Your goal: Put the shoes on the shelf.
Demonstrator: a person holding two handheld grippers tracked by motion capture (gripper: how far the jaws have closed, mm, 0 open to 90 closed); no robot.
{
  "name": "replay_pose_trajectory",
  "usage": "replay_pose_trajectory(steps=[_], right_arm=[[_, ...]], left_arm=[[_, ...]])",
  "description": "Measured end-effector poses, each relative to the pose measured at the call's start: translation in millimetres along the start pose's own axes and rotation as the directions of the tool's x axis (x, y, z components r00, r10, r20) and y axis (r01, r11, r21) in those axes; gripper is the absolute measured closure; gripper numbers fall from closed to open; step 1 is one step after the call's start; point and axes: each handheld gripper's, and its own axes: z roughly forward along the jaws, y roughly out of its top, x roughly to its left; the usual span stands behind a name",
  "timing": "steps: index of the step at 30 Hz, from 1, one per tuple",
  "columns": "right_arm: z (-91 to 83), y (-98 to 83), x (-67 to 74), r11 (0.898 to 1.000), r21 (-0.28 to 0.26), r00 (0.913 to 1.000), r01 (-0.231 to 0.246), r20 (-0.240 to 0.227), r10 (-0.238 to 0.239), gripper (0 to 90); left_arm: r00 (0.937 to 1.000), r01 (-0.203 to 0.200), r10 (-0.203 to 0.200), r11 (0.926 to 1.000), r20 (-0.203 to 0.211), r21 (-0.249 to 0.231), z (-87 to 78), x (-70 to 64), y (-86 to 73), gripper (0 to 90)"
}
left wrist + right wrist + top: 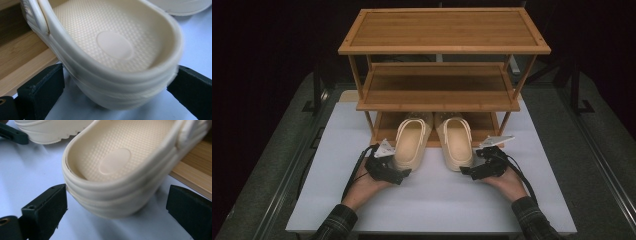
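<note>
The two clogs, left clog (410, 144) and right clog (456, 142), lie side by side on the counter (332, 165), toes under the rack's (442, 47) lowest shelf at 12 o'clock. Each heel sits between spread jaws: left hand-held gripper (404, 173) and right hand-held gripper (465, 172) are open, not pressing. Best to close squarely on the heel walls. The gripper views show the textured insoles; the high view shows the whole rack.

Bamboo rack (442, 47) (three shelves) on white table (337, 165).
</note>
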Motion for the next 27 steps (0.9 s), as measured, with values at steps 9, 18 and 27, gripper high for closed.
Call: replay_pose_trajectory(steps=[9, 18, 27], right_arm=[[13.3, 7.7, 2.8, 1.0, 0.0, 0.9997, 0.017, -0.017, -0.017, 3.5], [29.1, 21.0, 0.9, 1.0, -0.003, 0.9999, 0.015, -0.002, -0.015, 3.1], [40.4, 32.1, -2.3, 1.0, -0.027, 1.0, 0.006, 0.007, -0.005, 5.0]], left_arm=[[0.9997, 0.023, -0.023, 0.9997, 0.011, 0.006, 11.2, 0.5, 9.2, 0.0], [0.9992, 0.04, -0.04, 0.9991, -0.008, 0.013, 34.3, -1.3, 27.3, 0.0], [0.9979, 0.062, -0.062, 0.9978, -0.021, 0.021, 49.9, 1.5, 42.1, 0.0]])
